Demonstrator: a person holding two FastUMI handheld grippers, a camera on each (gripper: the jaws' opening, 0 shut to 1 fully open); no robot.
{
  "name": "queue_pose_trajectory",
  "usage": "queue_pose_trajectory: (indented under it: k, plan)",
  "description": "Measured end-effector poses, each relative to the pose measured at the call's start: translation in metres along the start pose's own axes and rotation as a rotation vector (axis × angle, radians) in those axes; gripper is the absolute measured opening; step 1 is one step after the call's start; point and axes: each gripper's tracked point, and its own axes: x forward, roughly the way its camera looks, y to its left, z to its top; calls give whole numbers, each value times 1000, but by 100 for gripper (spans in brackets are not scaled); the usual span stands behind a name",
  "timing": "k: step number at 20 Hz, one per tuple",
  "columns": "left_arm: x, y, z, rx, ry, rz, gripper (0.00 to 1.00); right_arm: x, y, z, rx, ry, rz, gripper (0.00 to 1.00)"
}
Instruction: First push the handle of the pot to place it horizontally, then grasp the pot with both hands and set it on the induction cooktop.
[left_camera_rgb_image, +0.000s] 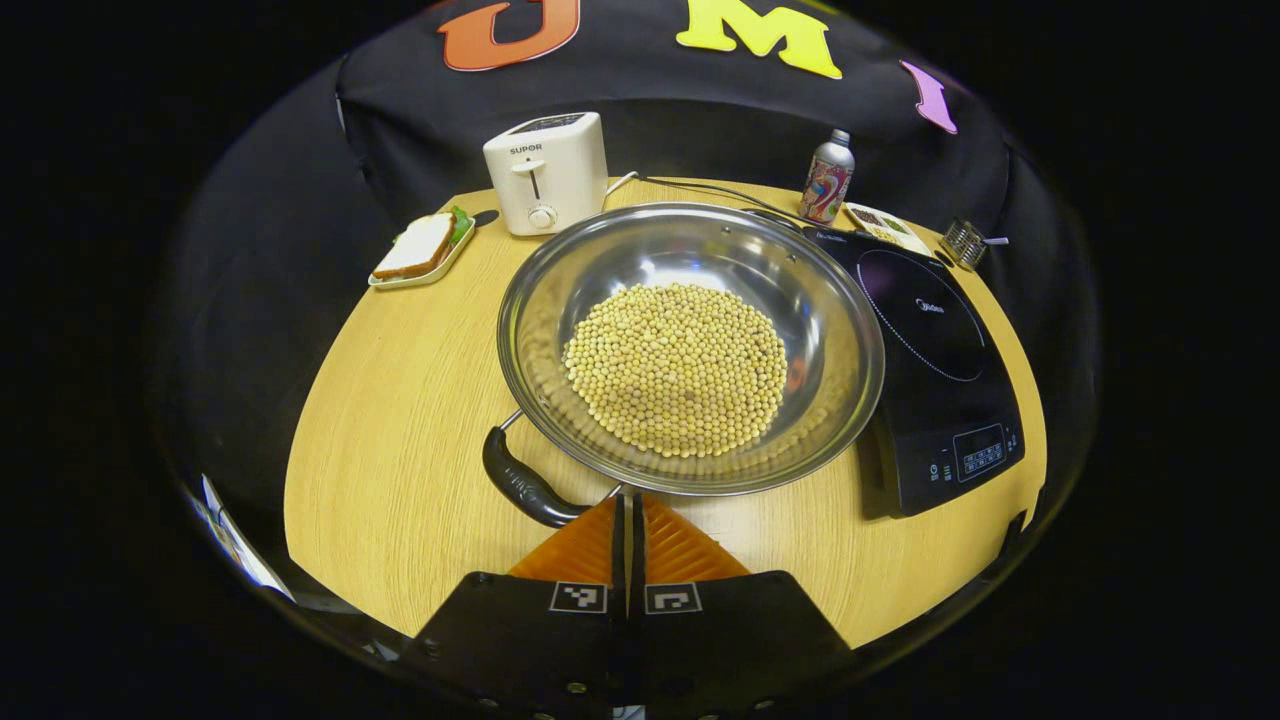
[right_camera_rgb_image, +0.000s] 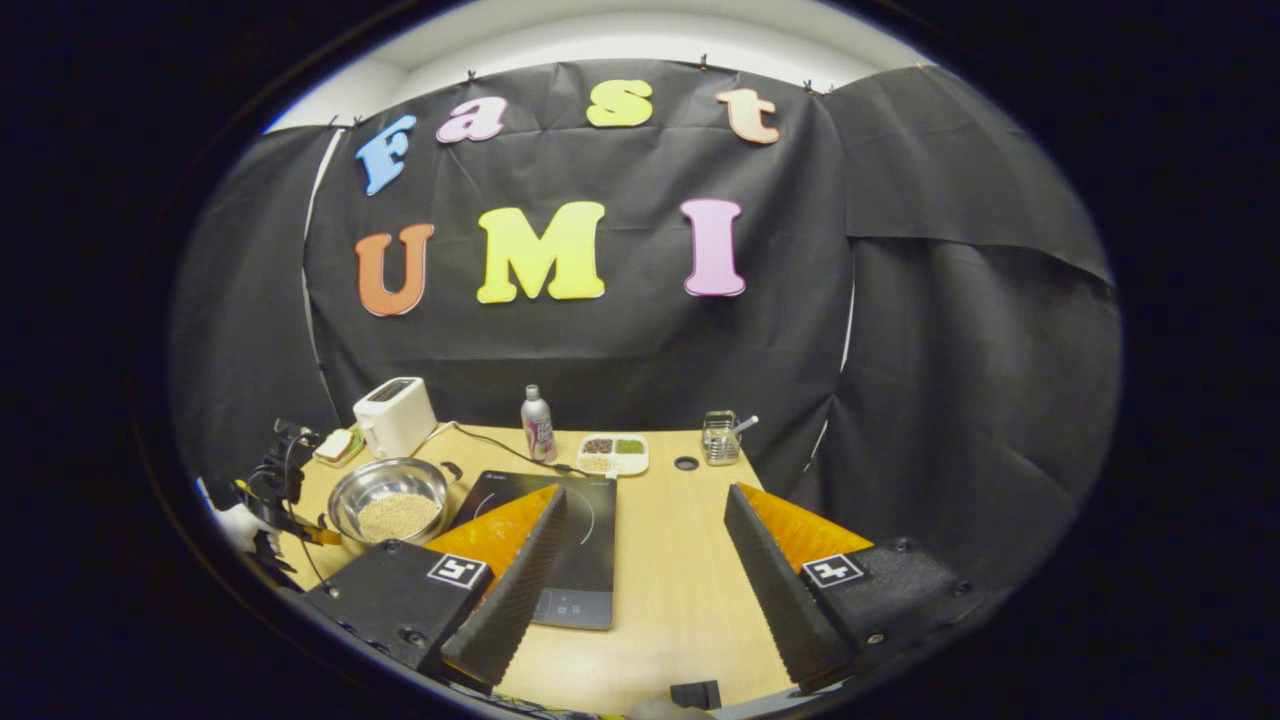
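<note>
So on the left of the counter (left_camera_rgb_image: 400, 480) there's a plate with a sandwich (left_camera_rgb_image: 420, 250) and a toaster (left_camera_rgb_image: 545, 172) pushed to the far edge, probably to keep the middle free. The pot (left_camera_rgb_image: 690, 345), full of what look like beans, sits mid-counter just left of the cooktop (left_camera_rgb_image: 935, 360), its right rim seeming to overlap the cooktop's edge. Its handle (left_camera_rgb_image: 525, 485) sticks out near-left on a diagonal, so not horizontal yet I'd say. The left gripper (left_camera_rgb_image: 630, 520) has its fingers pressed together right by the handle's end, looks ready to nudge it. The right gripper (right_camera_rgb_image: 645, 560) hangs back over the counter's right side, fingers spread wide, holding nothing.
</note>
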Motion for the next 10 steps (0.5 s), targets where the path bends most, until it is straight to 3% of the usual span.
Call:
queue_pose_trajectory:
  k: [1,2,3,7,8,9,10]
  plan:
    - [-1,1,0,-4,-1,3,10,0,0,0,0,0,0,97]
    - [-1,3,1,-11,-1,5,0,1,0,0,0,0,0,96]
    - [0,5,2,-20,-3,6,10,1,1,0,-1,0,1,96]
    - [0,16,4,-44,-7,18,10,0,2,6,-9,-10,1,97]
    - [0,18,4,-52,-10,20,0,0,2,5,-12,-11,0,97]
    - [0,20,4,-60,-8,21,10,0,2,6,-14,-11,0,97]
    - [1,22,6,-66,-10,24,0,0,2,6,-15,-11,-1,97]
